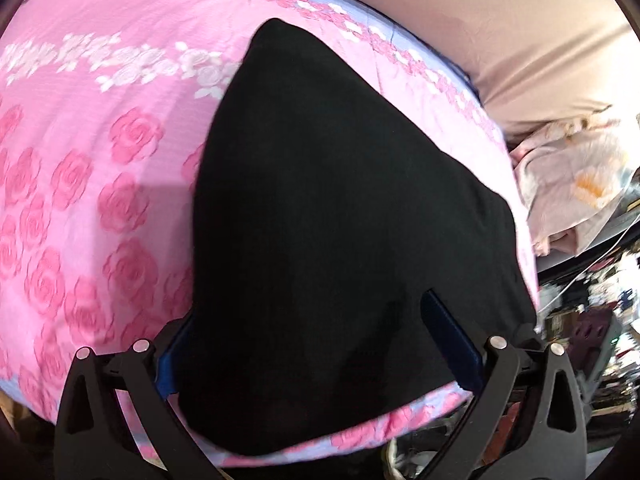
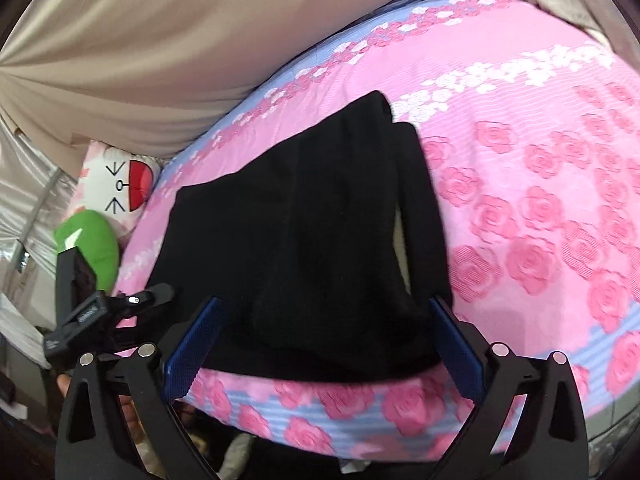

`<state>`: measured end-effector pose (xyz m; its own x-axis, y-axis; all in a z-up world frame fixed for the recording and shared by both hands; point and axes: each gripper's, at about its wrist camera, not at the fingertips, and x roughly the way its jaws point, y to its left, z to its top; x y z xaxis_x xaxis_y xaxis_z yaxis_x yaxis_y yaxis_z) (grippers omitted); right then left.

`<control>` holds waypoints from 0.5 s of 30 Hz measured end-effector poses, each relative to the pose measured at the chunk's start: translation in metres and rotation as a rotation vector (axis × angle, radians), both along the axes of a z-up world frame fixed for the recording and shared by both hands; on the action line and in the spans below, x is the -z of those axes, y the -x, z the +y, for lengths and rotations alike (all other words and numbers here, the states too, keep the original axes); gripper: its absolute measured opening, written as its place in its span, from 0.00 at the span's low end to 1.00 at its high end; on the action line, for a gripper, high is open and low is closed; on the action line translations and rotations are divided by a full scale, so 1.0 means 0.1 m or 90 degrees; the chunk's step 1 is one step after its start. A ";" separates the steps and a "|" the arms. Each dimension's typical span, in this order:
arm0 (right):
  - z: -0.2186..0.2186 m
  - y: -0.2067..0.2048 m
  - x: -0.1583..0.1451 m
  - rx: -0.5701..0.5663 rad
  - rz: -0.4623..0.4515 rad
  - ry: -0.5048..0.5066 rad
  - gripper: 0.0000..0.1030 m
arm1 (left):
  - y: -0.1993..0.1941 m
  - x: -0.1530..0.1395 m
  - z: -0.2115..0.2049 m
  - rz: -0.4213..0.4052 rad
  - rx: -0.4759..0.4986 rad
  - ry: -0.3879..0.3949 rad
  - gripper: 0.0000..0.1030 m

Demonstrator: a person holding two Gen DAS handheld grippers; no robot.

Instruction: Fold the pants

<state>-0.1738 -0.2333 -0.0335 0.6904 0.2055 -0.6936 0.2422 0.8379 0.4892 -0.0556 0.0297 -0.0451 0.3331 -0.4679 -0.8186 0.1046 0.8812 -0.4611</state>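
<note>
Rose-print bed (image 2: 520,200) carries black pants (image 2: 304,232) at its near edge. Left hand-held gripper (image 1: 320,344) and right hand-held gripper (image 2: 324,340): both wide open, holding nothing. Advise pinching both layers together before folding.

On my left wrist view the black pants (image 1: 340,240) cover one blue finger (image 1: 172,364) of the left gripper (image 1: 320,360). Clutter (image 1: 592,320) far right is blurred beyond telling.

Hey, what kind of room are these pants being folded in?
Probably a bedroom: the black pants lie on a bed with a pink rose-print cover, a cartoon-face pillow sits beside it, and beige drapes hang behind.
</note>
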 end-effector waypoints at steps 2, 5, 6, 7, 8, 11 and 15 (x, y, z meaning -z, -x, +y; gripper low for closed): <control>0.01 -0.03 0.00 -0.003 -0.003 -0.003 0.95 | 0.00 -0.01 -0.13 -0.010 0.011 -0.042 0.95; 0.04 -0.04 -0.01 -0.002 -0.004 0.003 0.95 | 0.01 0.00 -0.28 -0.027 0.013 -0.097 0.95; 0.04 -0.02 0.00 -0.008 -0.004 0.010 0.95 | 0.02 0.01 -0.30 -0.030 0.011 -0.104 0.95; 0.04 -0.01 0.00 -0.011 -0.004 0.013 0.95 | 0.01 0.01 -0.31 -0.030 0.011 -0.105 0.95; 0.02 0.04 -0.01 -0.013 -0.005 0.015 0.93 | 0.01 0.02 -0.31 -0.029 0.011 -0.104 0.96; -0.04 0.21 -0.03 0.004 -0.002 0.012 0.87 | 0.01 0.02 -0.30 -0.028 0.021 -0.101 0.96; -0.17 0.31 0.09 0.014 0.032 -0.005 0.87 | 0.01 0.01 -0.27 -0.031 0.019 -0.106 0.96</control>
